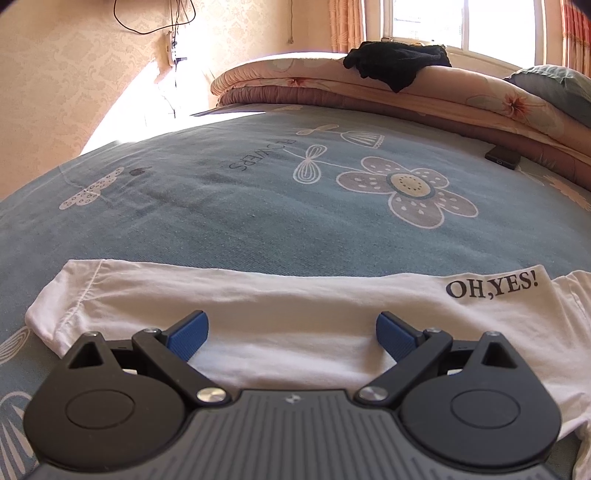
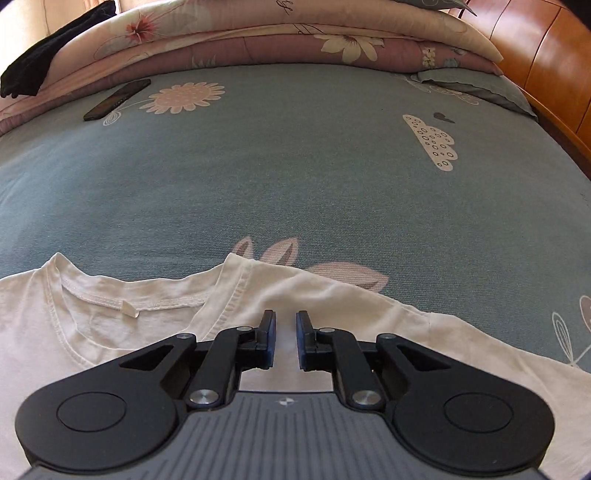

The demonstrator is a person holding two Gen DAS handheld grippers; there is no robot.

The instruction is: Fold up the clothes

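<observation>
White T-shirt (image 1: 288, 295) flat on the blue-grey bedspread (image 1: 221, 206), low in both views, 6 o'clock. Looks partly folded in the left wrist view: long straight far edge, "OH,YES!" print (image 1: 491, 287) at 3 o'clock, sleeve hem with stitching at 9 o'clock. Right wrist view shows neckline (image 2: 122, 299) with ribbed collar and small tag at 8 o'clock, shoulder seam running toward 4 o'clock. Judged early-to-middle: maybe one fold in, sleeves and final halving left (hard to tell the layer count).

Left gripper (image 1: 291, 328) spread wide over the shirt, blue ribbed pads well apart, nothing between them. Right gripper (image 2: 285, 332) narrow, slim gap between the pads, white cloth visible beneath; no clear pinch seen, so likely not gripping yet.

Shirt: thin soft cotton knit, lightly wrinkled, limp. Bedspread: woven, matte, flower and cloud prints. Stacked floral quilts (image 2: 295, 33) at 12 o'clock, puffy and rounded. Black garment (image 1: 399, 62) draped on the quilts. Dark phone (image 2: 116, 99) at 10 o'clock, flat and glossy. Wooden headboard (image 2: 535, 51) at 2 o'clock, smooth, varnished.
</observation>
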